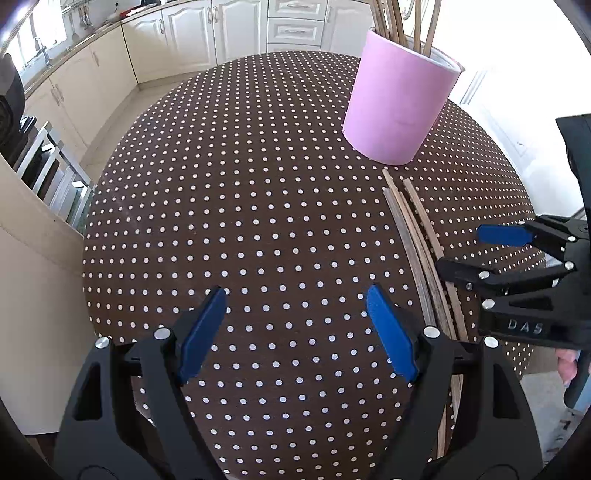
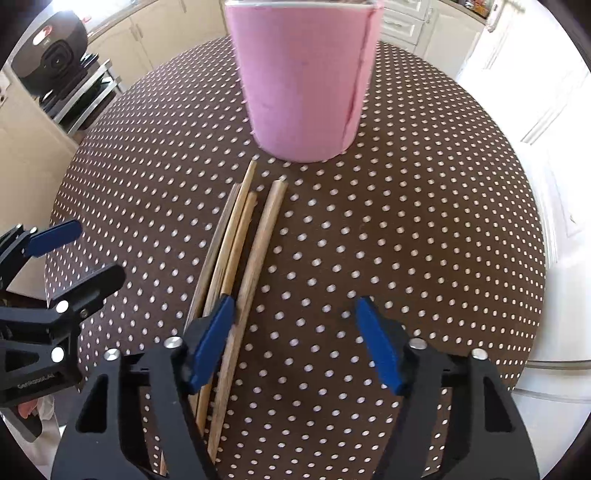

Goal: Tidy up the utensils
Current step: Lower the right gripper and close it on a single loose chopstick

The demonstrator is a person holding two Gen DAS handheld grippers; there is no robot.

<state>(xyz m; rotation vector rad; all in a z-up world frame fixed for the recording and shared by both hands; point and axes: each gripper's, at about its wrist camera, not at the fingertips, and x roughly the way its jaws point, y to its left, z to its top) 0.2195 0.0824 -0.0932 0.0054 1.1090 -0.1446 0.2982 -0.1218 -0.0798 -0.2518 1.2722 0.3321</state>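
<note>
A tall pink cup (image 1: 395, 107) (image 2: 303, 85) stands on the brown dotted tablecloth (image 1: 240, 184), with several long wooden sticks (image 1: 395, 18) upright in it. Several more wooden sticks (image 1: 417, 243) (image 2: 240, 240) lie side by side on the cloth in front of the cup. My right gripper (image 2: 295, 321) (image 1: 460, 249) hangs over their near ends, jaws apart. Its left pad (image 2: 218, 332) sits over the bundle and the rightmost stick lies just inside that pad; the right pad touches nothing. My left gripper (image 1: 295, 325) (image 2: 99, 249) stands open to the left of the sticks, over bare cloth.
The round table's edge (image 2: 532, 295) curves close on the right, with white floor and doors beyond. Cream kitchen cabinets (image 1: 184, 33) line the back. A chair (image 1: 48, 166) and a black appliance (image 2: 51, 55) stand at the left. A person's fingers (image 1: 567, 363) hold the right gripper.
</note>
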